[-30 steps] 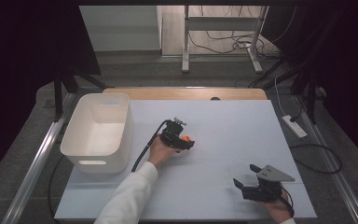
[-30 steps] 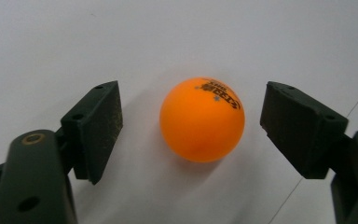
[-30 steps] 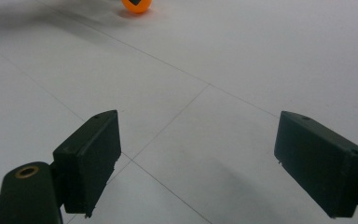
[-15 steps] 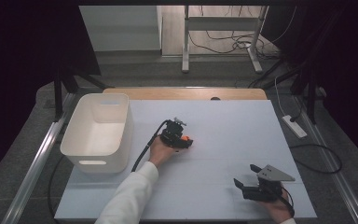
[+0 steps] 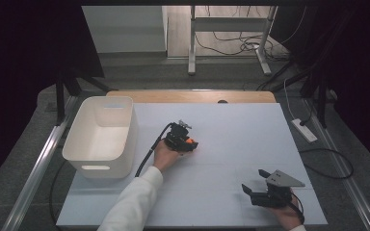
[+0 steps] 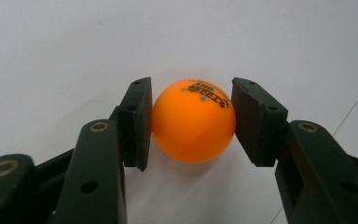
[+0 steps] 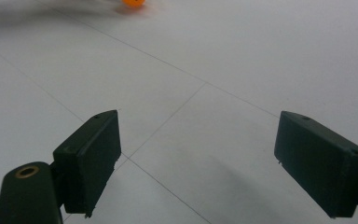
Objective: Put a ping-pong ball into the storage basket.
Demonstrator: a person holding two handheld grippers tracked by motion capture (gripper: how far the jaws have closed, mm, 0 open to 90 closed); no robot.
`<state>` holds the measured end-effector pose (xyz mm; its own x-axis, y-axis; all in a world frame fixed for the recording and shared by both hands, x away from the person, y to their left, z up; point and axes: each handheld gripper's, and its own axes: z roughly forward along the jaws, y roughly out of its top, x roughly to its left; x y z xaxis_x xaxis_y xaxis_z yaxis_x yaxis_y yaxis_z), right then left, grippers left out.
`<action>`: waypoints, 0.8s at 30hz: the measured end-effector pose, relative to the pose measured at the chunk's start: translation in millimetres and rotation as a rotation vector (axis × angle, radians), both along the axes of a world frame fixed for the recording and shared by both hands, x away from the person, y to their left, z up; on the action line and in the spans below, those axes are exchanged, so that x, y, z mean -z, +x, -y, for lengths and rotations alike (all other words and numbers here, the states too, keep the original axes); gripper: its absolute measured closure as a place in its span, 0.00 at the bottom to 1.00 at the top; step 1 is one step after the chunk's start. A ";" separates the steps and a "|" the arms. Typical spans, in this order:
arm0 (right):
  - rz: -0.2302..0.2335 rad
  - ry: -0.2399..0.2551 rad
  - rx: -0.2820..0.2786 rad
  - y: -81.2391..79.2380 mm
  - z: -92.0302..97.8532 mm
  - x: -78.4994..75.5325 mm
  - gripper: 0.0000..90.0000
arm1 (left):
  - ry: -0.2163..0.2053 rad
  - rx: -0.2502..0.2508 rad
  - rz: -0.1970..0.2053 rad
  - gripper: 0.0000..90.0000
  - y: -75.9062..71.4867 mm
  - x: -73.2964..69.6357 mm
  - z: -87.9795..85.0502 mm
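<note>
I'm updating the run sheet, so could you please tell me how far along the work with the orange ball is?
Done: the left hand-held gripper has just closed on the ball, pads touching both sides. In hand: the ball is gripped but sits on the table. Left: lifting it, probably into the white bin, which looks empty. The right hand-held gripper rests open nearby.

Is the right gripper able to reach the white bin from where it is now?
Probably not directly. The right gripper, jaws open, sits at the near right of the table, and the white bin stands at the far left. The left gripper, shut on the orange ball, lies between.
</note>
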<state>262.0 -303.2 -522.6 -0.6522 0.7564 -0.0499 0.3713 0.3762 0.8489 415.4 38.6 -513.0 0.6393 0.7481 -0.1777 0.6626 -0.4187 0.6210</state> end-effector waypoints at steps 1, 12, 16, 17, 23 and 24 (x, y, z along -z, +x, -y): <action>0.000 0.000 0.000 0.0 0.1 0.0 0.16 | -0.001 0.001 0.001 0.56 -0.2 -0.5 -0.7; 0.002 -0.001 0.002 -0.2 0.1 -0.2 0.16 | -0.024 0.005 0.016 0.56 -4.0 -6.7 -2.7; 0.002 -0.002 0.003 -0.3 0.1 -0.1 0.16 | -0.028 0.006 0.023 0.56 -5.5 -8.6 -3.2; 0.003 -0.002 0.002 -0.3 0.1 -0.2 0.16 | -0.024 0.009 0.024 0.56 -5.7 -9.1 -3.9; 0.005 -0.004 0.001 -0.2 0.0 -0.1 0.16 | -0.042 -0.002 0.023 0.56 -6.9 -10.5 -7.8; 0.005 -0.003 0.001 -0.3 -0.1 -0.2 0.16 | -0.052 -0.005 0.022 0.56 -7.2 -10.6 -8.4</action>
